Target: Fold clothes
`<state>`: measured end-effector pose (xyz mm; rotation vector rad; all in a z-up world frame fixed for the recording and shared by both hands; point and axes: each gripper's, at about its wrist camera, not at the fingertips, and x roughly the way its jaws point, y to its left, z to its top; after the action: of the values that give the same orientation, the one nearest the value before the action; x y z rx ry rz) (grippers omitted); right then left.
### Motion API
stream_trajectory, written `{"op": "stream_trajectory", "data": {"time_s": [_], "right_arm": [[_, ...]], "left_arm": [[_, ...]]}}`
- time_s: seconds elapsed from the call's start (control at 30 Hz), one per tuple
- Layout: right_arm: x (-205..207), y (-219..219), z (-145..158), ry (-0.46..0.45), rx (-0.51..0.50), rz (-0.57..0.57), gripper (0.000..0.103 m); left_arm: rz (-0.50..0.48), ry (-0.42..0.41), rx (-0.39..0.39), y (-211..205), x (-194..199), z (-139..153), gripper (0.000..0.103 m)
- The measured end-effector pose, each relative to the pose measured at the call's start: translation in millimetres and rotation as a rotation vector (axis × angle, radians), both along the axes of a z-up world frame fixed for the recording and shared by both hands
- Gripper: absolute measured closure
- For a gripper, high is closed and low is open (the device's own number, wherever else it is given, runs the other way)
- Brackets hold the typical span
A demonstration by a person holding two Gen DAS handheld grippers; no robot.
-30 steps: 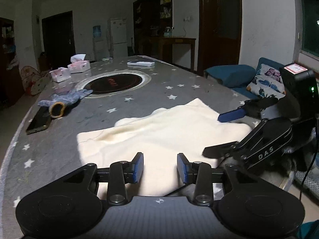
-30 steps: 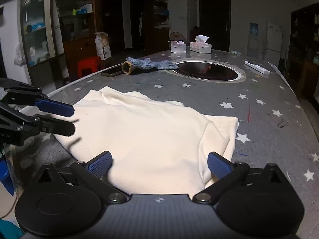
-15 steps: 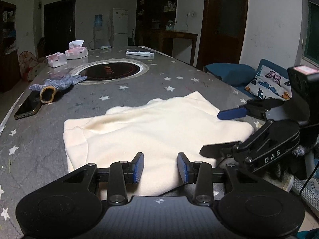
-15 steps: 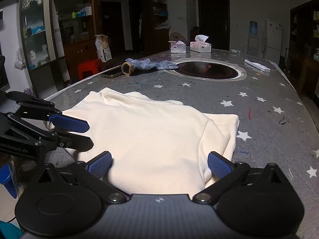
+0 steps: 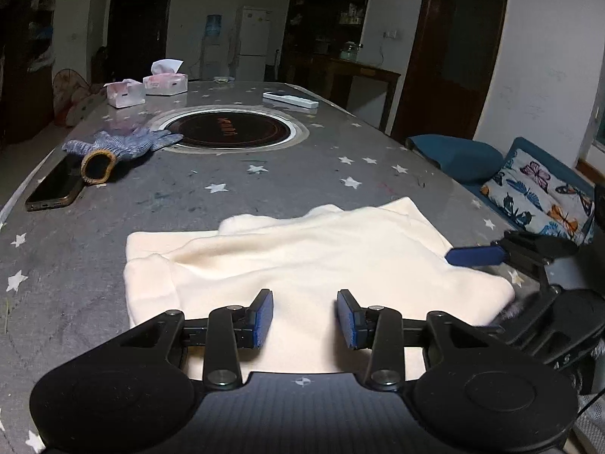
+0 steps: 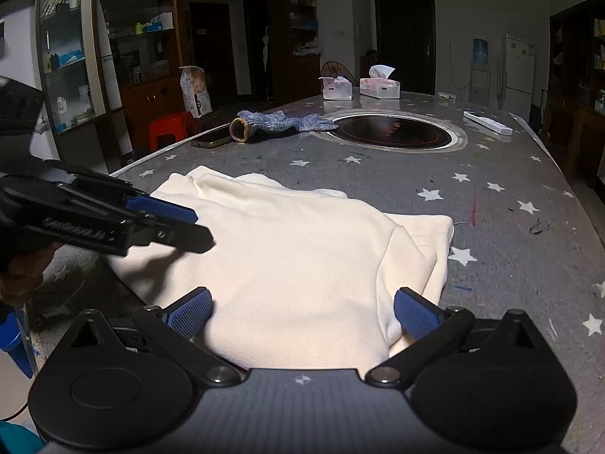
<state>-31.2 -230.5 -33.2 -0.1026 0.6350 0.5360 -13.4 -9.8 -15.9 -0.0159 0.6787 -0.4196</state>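
Your cream garment (image 5: 302,261) lies partly folded on the table (image 5: 264,181), further folds remaining; left tongs (image 5: 304,317) and right tongs (image 6: 300,312) gape empty over its near edge.

One cream-white folded fleece garment (image 5: 302,261) lies on the one grey star-printed counter (image 5: 264,174). Two grippers are in view: the left gripper (image 5: 304,317) and the right gripper (image 6: 302,312). There are two pink-and-white tissue boxes (image 5: 165,83), the second (image 5: 124,92) beside the first. One blue knitted work glove with a tan cuff (image 5: 121,147), one dark smartphone (image 5: 56,185), one white remote control (image 5: 290,99) and one round black inset hotplate (image 5: 228,130) complete the count on the counter.
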Motion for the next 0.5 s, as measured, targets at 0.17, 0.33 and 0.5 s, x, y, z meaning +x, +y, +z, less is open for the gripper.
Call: {"op": "stream_trajectory", "data": {"time_s": [0.17, 0.33, 0.5], "right_arm": [[0, 0, 0, 0.002, 0.003, 0.0, 0.0], [1, -1, 0, 0.002, 0.004, 0.0, 0.0], [1, -1, -1, 0.002, 0.004, 0.0, 0.0]], "left_arm": [[0.032, 0.0, 0.003, 7, 5, 7, 0.062], [0.042, 0.0, 0.017, 7, 19, 9, 0.062], [0.082, 0.056, 0.022, 10, 48, 1, 0.063]]}}
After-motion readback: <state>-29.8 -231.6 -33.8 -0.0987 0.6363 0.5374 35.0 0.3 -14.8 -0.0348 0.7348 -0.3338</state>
